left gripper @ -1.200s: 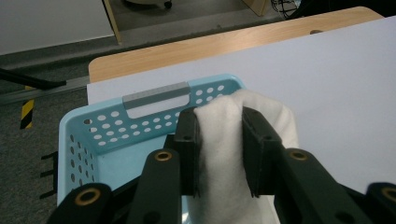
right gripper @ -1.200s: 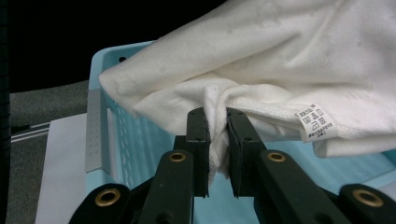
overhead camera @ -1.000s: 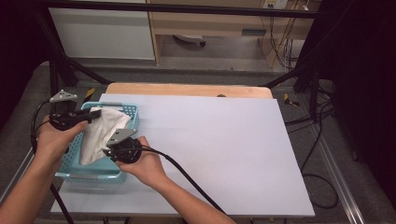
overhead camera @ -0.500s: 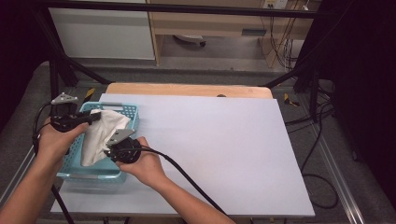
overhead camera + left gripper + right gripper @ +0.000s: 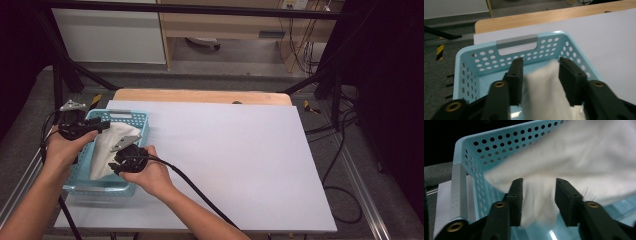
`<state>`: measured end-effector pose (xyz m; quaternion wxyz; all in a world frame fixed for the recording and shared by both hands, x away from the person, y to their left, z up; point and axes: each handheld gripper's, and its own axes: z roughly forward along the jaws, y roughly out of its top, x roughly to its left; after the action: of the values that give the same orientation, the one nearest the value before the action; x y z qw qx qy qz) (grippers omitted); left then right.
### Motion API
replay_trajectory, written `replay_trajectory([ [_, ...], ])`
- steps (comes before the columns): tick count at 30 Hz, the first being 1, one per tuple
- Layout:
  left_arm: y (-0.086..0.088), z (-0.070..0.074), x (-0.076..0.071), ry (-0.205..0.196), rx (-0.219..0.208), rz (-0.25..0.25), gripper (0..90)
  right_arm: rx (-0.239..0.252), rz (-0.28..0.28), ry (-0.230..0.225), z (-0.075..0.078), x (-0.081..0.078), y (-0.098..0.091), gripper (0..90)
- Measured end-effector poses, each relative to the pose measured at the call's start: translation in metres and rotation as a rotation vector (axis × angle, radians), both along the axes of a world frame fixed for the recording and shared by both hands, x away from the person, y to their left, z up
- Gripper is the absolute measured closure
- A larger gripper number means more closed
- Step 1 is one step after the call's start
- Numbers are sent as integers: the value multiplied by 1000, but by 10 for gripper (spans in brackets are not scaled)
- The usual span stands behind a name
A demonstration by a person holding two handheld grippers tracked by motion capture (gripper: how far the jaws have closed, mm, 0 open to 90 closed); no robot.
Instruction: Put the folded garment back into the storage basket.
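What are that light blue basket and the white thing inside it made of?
The light blue perforated basket looks like moulded plastic: smooth, slightly glossy walls with even rows of punched holes and a grey handle strip. The white cloth seems a soft matte fabric, perhaps cotton, since it drapes and folds limply; its weave is too blurred to tell.

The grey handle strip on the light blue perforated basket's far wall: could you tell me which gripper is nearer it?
Left. The left gripper hovers just inside the grey handle strip; the right gripper is farther back, over the white cloth.
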<state>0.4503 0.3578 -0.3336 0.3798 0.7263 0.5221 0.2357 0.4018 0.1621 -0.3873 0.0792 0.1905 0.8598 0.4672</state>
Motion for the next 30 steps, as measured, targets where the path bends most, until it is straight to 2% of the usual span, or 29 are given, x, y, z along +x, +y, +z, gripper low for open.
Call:
replay_trajectory([
  [2,-2,-4,0,4,-13,-7,473,-2,-9,18,1,-1,-4,431],
  [3,-3,-5,0,2,-5,-6,465,0,-20,22,2,-3,-6,394],
  [6,-8,-7,-2,-3,-6,-2,450,6,-36,-18,8,-7,-19,339],
  [13,-26,-6,-6,-7,40,-5,431,51,-67,-43,21,-12,-59,223],
  [19,-44,-13,-10,12,85,-18,435,73,-114,-45,23,-13,-94,163],
  [26,-55,-29,-6,56,100,-7,463,92,-168,-38,20,-15,-138,154],
  [30,-61,-32,-4,57,101,-3,467,107,-198,-39,19,-17,-162,148],
])
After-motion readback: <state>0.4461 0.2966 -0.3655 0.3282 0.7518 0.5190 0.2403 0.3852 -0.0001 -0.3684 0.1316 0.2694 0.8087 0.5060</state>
